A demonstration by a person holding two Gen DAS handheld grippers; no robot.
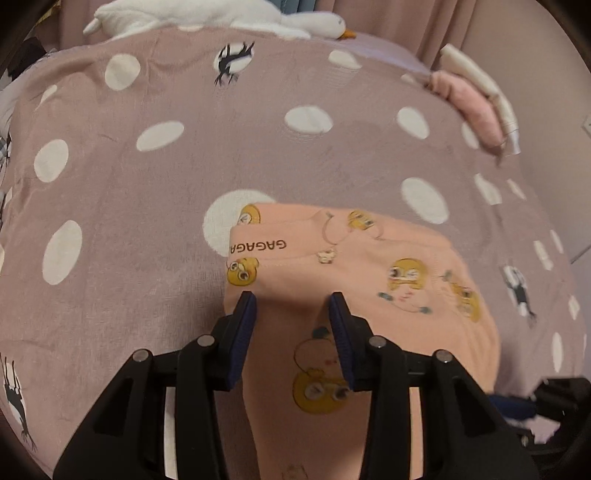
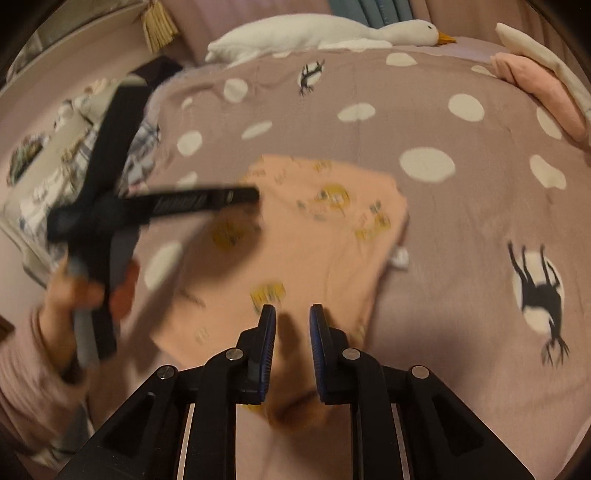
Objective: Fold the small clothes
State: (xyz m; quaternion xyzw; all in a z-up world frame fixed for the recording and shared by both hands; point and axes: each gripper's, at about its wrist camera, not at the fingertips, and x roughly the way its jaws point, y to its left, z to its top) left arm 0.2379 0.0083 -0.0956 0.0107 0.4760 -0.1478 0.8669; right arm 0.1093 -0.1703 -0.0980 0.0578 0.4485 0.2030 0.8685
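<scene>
A small peach garment (image 1: 388, 258) with yellow cartoon faces and a "GAGAGA" band lies folded on the bed; it also shows in the right wrist view (image 2: 325, 240). My left gripper (image 1: 291, 304) hovers over its near left part, jaws apart, cloth showing below and between the fingers, neither pad pressing it. In the right wrist view the left gripper (image 2: 251, 195), held by a hand (image 2: 77, 291), reaches over the garment's left edge. My right gripper (image 2: 292, 314) is above the garment's near edge with a narrow gap between its pads and nothing pinched.
The bedspread (image 1: 147, 221) is mauve with white dots and black animal prints. A white goose plush (image 2: 332, 31) lies along the far edge. Folded pink and cream clothes (image 2: 535, 81) are stacked at the far right. Patterned clothes (image 2: 55, 166) are heaped at the left.
</scene>
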